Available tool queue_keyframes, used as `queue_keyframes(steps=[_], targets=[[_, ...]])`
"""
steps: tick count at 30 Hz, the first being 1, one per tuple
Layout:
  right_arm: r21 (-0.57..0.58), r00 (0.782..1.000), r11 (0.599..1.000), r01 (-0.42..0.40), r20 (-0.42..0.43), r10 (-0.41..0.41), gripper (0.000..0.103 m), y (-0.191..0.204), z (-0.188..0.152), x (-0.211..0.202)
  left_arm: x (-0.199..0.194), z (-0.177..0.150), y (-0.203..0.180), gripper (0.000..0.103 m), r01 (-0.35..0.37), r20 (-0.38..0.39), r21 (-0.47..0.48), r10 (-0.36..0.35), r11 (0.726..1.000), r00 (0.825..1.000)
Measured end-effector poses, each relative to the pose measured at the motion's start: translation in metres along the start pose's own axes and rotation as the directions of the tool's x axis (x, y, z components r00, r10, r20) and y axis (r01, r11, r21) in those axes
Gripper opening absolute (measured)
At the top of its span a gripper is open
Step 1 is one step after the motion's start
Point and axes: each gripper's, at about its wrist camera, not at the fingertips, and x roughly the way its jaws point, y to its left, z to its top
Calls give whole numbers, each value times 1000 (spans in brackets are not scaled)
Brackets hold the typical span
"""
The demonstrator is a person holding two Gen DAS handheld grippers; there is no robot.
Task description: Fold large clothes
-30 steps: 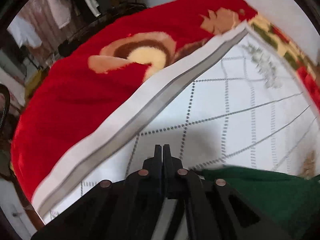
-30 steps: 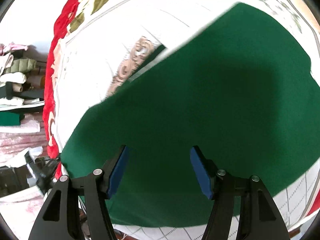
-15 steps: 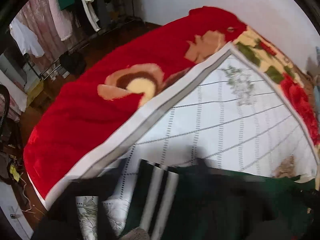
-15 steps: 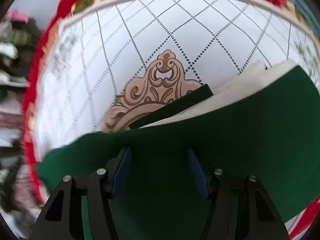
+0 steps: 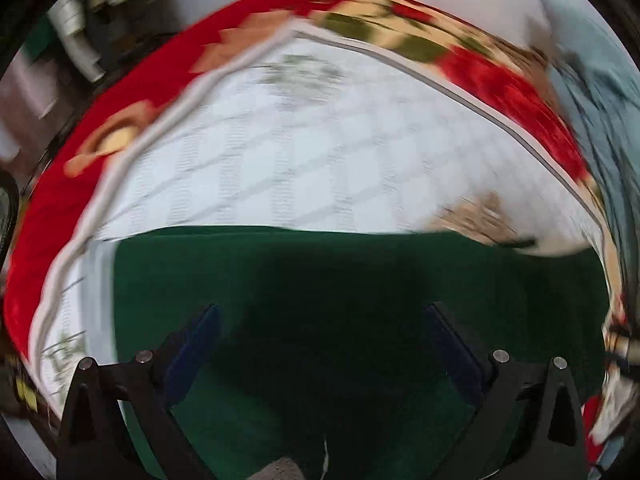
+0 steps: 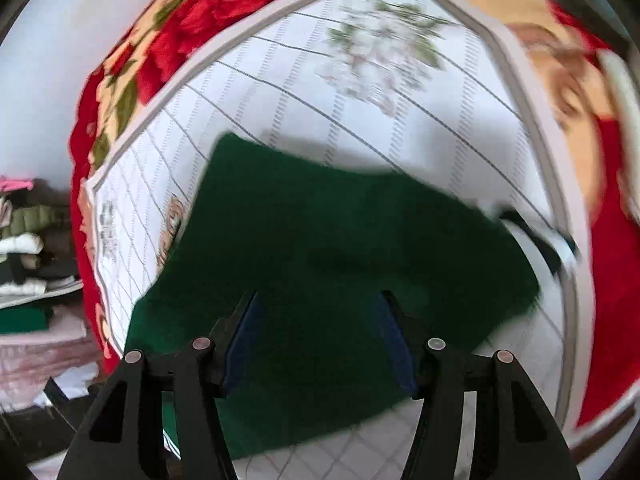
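Note:
A large dark green garment point(image 5: 360, 280) lies folded flat on the white quilted bed cover point(image 5: 304, 152). It also shows in the right wrist view point(image 6: 344, 240), with a white and dark striped part point(image 6: 548, 244) sticking out at its right edge. My left gripper point(image 5: 322, 320) is open and empty, hovering over the garment. My right gripper point(image 6: 318, 320) is open and empty, also over the garment. Both views are blurred by motion.
A red floral blanket point(image 5: 60, 184) borders the white cover point(image 6: 360, 80) on the bed. Stacked clothes point(image 6: 24, 236) lie on a shelf at the left. A pale blue cloth point(image 5: 600, 80) lies at the far right. A white wall point(image 6: 60, 60) stands behind the bed.
My left gripper went from shut to open and swung right over the green garment. The right gripper stayed open while its view swung across the garment.

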Motion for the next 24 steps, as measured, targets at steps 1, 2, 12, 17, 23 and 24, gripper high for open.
queue_keyframes(steps=[1,2,12,17,23,24], targets=[[-38,1000,999,-6,8,6,38,7,12,12,6,2,-16,103,-2,-10,32,2,999,1000],[-54,1000,998,14,14,-13,27,13,21,24,13,3,-30,103,-5,-15,58,6,998,1000],[-101,993,994,39,-104,-49,33,7,64,80,28,-14,-74,103,-65,-106,132,80,989,991],[-33,997,996,-80,-25,79,63,-52,14,2,46,-35,-80,103,-108,-136,142,128,984,982],[208,990,969,-136,2,139,63,-154,-55,-2,67,-48,-70,103,-100,-155,70,110,993,982],[246,986,955,-164,0,170,63,-163,-62,10,68,-48,-71,103,-102,-156,71,112,992,981]])
